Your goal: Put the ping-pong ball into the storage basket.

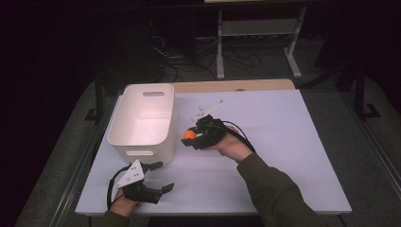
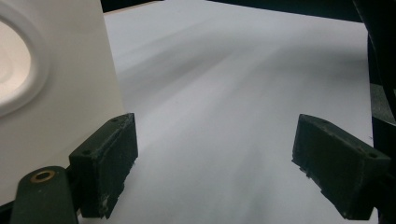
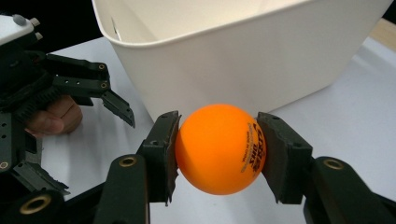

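Nearest me, the left gripper (image 1: 158, 177) rests on the table (image 1: 283, 142) with jaws spread, empty, apparently waiting. Beyond, the right gripper (image 3: 218, 149) clamps an orange ball (image 3: 219, 148) beside the white bin (image 1: 142, 118), likely to drop it inside.

Olive-green sleeve (image 1: 276, 189); black tools (image 1: 194, 138), brass rivets, grey three-cornered plates, black trailing cables.

A white plastic bin (image 1: 142, 118) with cut-out handles stands open on the left half of a white-topped desk (image 1: 283, 142), its inside bare. A strip of wooden edge (image 1: 236, 85) runs along the desk's far side. Beyond it, in the dark, a tangle of cables (image 1: 189, 59) lies on the floor beside a pale metal frame (image 1: 257, 30).
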Action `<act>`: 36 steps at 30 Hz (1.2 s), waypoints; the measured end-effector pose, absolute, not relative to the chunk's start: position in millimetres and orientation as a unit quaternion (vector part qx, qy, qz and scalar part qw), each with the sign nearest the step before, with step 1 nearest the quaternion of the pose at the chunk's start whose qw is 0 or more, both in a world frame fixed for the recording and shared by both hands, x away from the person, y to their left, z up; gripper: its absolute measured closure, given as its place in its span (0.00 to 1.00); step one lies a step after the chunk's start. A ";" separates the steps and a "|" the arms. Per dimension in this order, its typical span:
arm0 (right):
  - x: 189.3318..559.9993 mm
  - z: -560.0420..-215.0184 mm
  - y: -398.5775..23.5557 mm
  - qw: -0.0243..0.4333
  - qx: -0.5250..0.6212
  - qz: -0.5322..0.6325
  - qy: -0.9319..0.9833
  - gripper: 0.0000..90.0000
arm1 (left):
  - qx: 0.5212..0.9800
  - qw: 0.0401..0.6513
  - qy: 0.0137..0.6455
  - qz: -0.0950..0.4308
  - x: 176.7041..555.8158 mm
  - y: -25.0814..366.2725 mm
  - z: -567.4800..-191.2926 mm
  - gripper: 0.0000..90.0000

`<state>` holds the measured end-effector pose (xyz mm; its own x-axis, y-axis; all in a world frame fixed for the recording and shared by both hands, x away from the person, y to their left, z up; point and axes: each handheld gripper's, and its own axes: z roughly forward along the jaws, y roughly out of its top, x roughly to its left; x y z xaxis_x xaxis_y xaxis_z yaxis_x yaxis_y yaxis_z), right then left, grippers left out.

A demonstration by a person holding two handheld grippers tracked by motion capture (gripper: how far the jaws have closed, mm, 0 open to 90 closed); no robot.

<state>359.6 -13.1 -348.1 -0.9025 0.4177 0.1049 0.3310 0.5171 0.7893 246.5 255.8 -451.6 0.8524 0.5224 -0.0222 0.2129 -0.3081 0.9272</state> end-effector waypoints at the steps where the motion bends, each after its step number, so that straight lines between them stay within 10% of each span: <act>1: 359.8 -345.9 -14.1 0.048 0.218 0.443 0.868 0.55 | 0.795 0.542 0.231 0.143 246.3 255.7 -451.7 0.16; 36: 376.3 -290.6 3.9 0.058 0.201 0.462 0.862 0.55 | 0.794 0.544 0.233 0.139 247.4 256.8 -451.7 0.16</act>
<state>376.3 3.9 -290.6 -0.9123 0.4002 0.0865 0.2932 0.4912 0.8202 247.4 256.8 -451.7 0.8533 0.5204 -0.0330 0.2184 -0.2992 0.9289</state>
